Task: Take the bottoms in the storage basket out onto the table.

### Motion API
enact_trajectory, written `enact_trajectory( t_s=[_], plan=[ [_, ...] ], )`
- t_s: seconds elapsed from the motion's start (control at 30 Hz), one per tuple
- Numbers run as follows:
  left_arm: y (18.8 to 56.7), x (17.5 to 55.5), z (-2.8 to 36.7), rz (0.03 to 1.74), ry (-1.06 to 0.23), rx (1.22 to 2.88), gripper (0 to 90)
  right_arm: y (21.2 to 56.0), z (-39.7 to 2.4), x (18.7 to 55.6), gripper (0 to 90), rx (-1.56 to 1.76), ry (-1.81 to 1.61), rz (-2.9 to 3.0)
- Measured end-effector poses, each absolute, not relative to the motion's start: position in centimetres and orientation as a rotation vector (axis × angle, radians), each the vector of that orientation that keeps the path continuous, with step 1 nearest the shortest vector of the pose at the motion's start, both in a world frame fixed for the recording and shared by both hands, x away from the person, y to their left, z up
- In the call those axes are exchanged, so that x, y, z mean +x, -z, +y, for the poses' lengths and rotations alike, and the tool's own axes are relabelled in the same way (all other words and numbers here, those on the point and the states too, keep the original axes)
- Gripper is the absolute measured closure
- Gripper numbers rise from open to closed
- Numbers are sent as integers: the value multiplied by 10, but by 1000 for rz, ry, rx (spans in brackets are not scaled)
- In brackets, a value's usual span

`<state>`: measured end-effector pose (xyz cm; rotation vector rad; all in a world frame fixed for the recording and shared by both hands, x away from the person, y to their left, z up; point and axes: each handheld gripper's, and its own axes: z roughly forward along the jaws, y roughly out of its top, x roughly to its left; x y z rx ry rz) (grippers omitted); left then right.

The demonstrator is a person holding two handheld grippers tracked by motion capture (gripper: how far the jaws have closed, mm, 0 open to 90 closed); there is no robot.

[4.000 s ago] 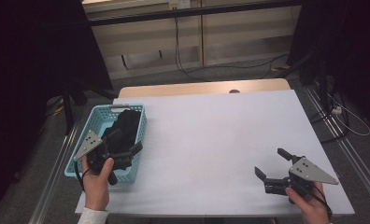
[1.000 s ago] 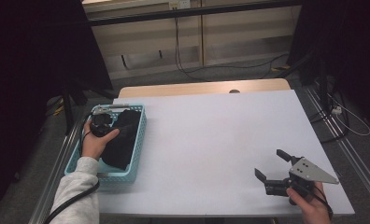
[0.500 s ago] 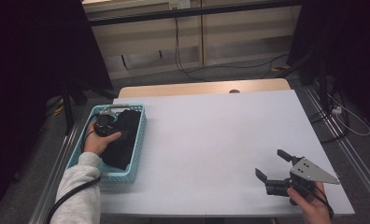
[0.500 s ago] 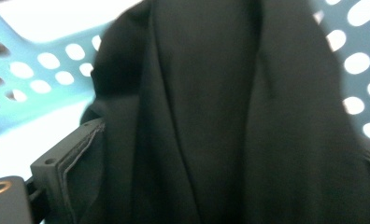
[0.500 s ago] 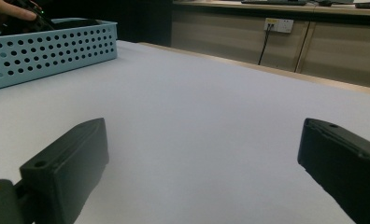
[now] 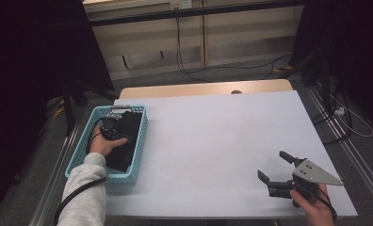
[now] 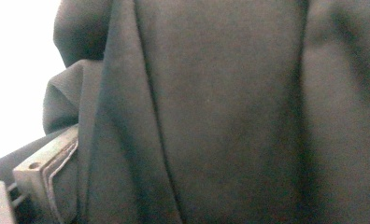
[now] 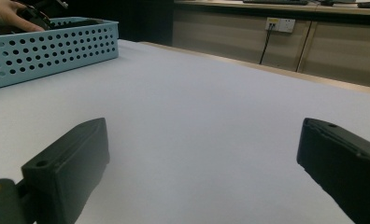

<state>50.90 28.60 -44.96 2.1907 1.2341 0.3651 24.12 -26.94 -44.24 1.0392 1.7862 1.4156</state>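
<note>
Inside the basket (image 6: 140,141), left hand (image 6: 104,143) presses cloth (image 6: 128,136)

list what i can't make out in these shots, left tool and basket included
- Left tool: in the high view the hand and dark cloth cover its jaws; open or shut cannot be told.
- Left gripper view: the black cloth lies against the lens, hiding all but one jaw edge at lower left.
- What kind of garment the cloth is: bunched in the blue basket, unclear.
- Basket contents in the right gripper view: hidden behind its perforated wall.
</note>
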Motion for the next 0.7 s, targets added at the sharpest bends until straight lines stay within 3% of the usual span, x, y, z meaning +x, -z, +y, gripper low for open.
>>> enact_trajectory(
  t_s=[0.43, 0.7],
  plan=[
    [453, 506, 279, 1219, -365, 2191, 0, 442, -268, 241, 17, 1025, -1419, 1800],
    [449, 503, 274, 1220, -356, 2194, 85, 442, -266, 242, 17, 1019, -1421, 1806]
  ],
)
